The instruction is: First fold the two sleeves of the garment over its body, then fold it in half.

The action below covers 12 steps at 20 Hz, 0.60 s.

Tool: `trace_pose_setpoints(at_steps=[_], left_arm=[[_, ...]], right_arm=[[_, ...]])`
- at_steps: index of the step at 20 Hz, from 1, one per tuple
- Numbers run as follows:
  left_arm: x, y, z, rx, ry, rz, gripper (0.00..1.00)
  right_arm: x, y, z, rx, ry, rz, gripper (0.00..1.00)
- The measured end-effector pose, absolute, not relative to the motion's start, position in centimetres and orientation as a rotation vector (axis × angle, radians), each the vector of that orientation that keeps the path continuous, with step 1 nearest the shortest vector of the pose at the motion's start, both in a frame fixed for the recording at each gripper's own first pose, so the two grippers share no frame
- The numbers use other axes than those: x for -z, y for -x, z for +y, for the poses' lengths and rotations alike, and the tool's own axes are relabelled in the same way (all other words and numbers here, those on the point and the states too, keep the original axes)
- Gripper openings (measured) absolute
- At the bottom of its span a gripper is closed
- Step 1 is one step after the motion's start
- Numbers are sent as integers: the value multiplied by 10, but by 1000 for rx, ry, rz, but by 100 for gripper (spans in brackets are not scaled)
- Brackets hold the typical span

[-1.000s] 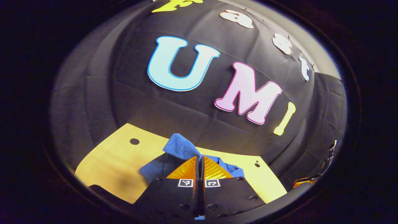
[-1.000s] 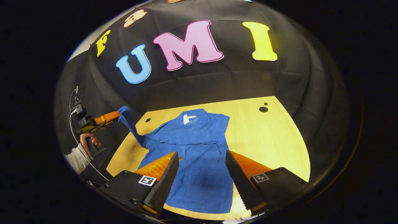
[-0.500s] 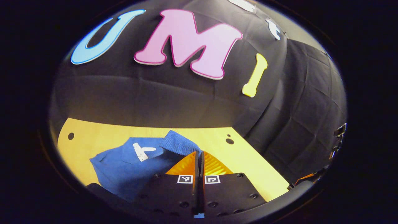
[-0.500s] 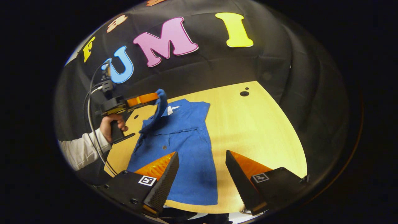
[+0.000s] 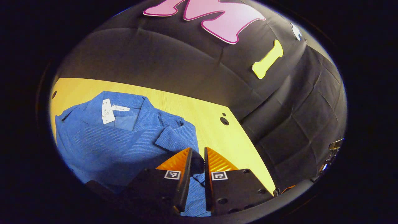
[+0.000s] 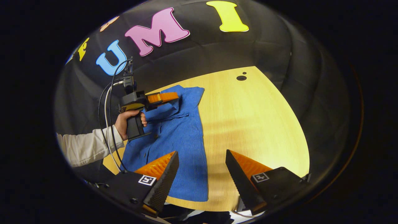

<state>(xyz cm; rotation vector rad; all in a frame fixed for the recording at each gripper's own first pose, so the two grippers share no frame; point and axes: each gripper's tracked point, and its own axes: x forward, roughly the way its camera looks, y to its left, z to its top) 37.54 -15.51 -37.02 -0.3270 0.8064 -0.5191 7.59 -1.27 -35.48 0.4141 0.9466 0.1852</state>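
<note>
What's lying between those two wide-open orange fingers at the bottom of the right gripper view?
Between the right gripper's open fingers lie the blue shirt's edge and bare wooden table, seen in the right gripper view.

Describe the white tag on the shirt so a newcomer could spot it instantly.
Start at the wooden table and find the blue shirt lying on it. Follow the shirt up to its collar, on the side toward the booth's wall. The white tag sits just inside the neckline, the one pale patch on otherwise all-blue fabric.
</note>
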Motion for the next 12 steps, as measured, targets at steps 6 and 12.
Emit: trace_pose_setpoints(at_steps=[6, 12], left_arm=[[323, -347, -117, 474, 261, 753, 85], [311, -212, 7, 248, 102, 889, 84]], right_arm=[[362, -76, 0, -207, -406, 964, 96], [380, -56, 29, -214, -381, 1028, 96]])
